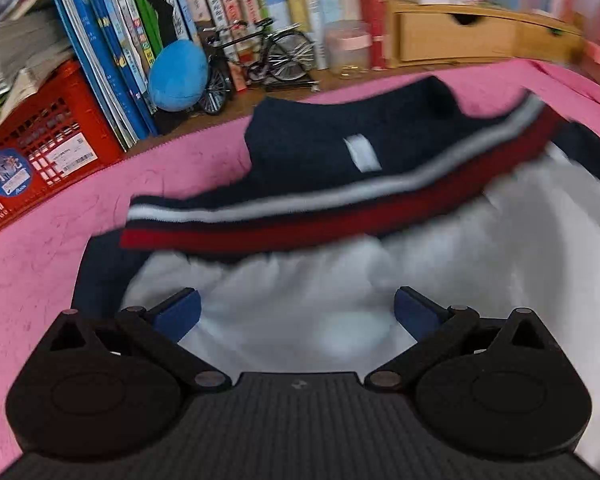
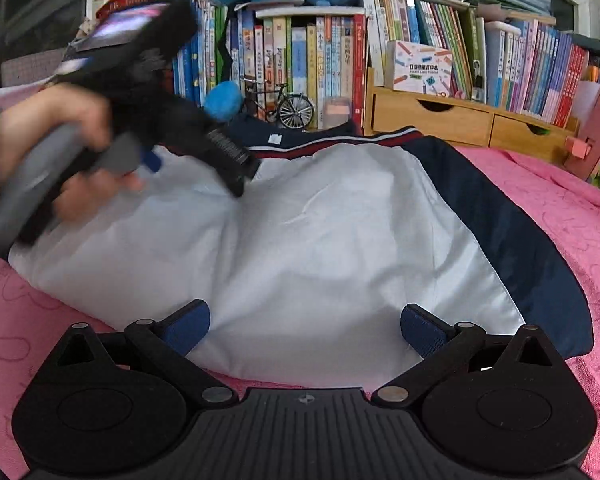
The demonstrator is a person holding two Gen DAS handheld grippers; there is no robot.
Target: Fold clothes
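A jacket with a white body point(image 2: 320, 248), navy sleeves point(image 2: 512, 240) and a red, white and navy striped band point(image 1: 300, 216) lies on a pink cloth point(image 1: 40, 264). Its navy collar part point(image 1: 320, 136) with a white label lies beyond the band. My left gripper point(image 1: 298, 312) is open and empty above the white fabric. It also shows in the right wrist view point(image 2: 244, 172), held by a hand at the jacket's far left. My right gripper point(image 2: 305, 330) is open and empty over the jacket's near edge.
A bookshelf row of books point(image 2: 320, 60) stands behind the cloth. A red crate point(image 1: 48, 148), a blue plush ball point(image 1: 178, 76), a model bicycle point(image 1: 260, 60) and wooden drawers point(image 2: 460, 120) line the back edge.
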